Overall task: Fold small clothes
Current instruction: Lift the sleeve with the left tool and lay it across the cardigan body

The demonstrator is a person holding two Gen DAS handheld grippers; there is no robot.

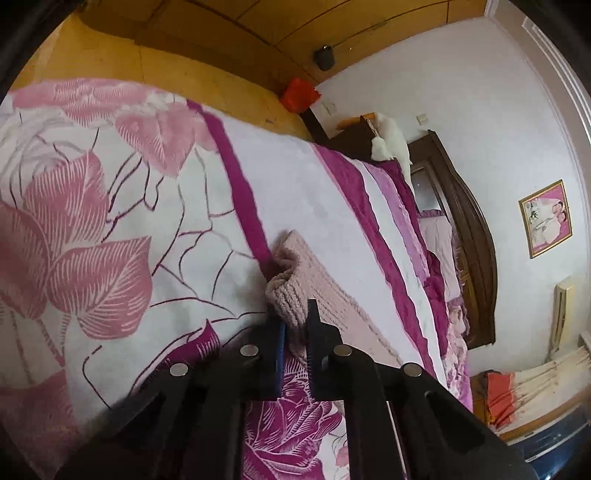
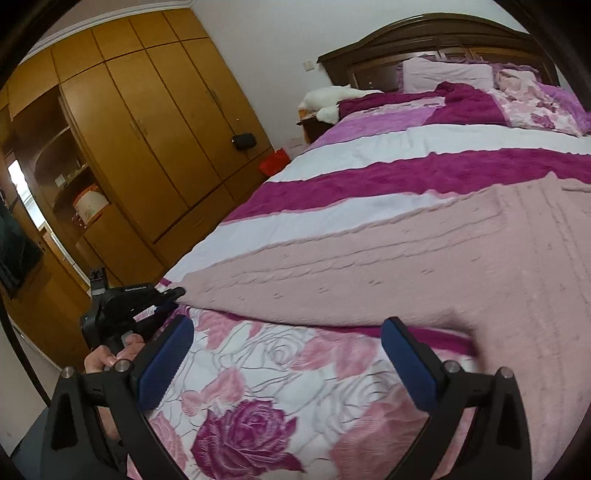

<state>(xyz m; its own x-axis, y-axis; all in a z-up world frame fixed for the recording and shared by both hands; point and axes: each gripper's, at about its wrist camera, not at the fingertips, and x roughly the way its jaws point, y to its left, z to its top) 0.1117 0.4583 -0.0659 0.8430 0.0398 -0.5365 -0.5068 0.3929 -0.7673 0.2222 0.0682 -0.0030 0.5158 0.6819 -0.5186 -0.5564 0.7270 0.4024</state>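
A pale pink knitted sweater (image 2: 388, 266) lies flat across the bed. My left gripper (image 1: 295, 325) is shut on the ribbed end of the sweater (image 1: 291, 295), which bunches between its fingers. In the right wrist view the left gripper (image 2: 166, 295) shows at the sweater's left corner near the bed edge, held by a hand. My right gripper (image 2: 288, 339) is open and empty, hovering just above the floral bedspread in front of the sweater's near edge.
The bed (image 2: 258, 424) carries a pink, purple and white floral cover, with pillows (image 2: 447, 74) and a dark headboard (image 2: 424, 33) at the far end. A wooden wardrobe (image 2: 147, 129) stands left of the bed. A red bag (image 2: 275, 162) sits on the floor by it.
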